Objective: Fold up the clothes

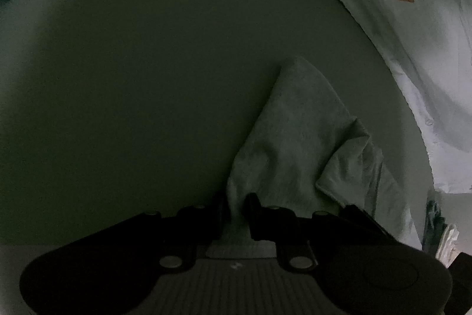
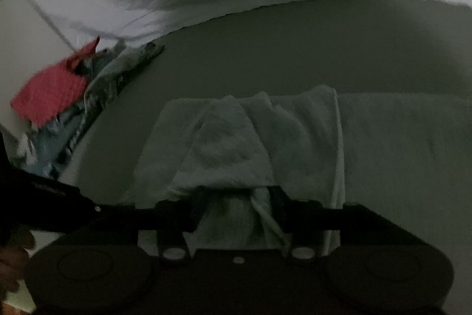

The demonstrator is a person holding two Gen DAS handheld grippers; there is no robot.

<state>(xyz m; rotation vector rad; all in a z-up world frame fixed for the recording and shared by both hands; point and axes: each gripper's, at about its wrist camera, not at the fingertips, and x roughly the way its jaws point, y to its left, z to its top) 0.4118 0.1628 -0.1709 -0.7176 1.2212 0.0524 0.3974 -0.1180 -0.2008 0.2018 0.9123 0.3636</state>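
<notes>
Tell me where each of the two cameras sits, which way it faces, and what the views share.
Left wrist: on the left gripper, facing forward along its fingers, which pinch a grey-green towel; a carrot-print sheet lies at right. No body part shows.
Right wrist: on the right gripper, facing forward over the same kind of towel held in its fingers; a pink cloth lies at left, and part of a hand shows at the left edge.
Shared: the towel, the carrot-print sheet, the dark surface.

The left hand-held gripper [image 1: 236,210] is black, with a ribbed grey panel and two round silver screws. The right hand-held gripper [image 2: 236,197] is black too, with rounded shoulders bearing circular outlines.
</notes>
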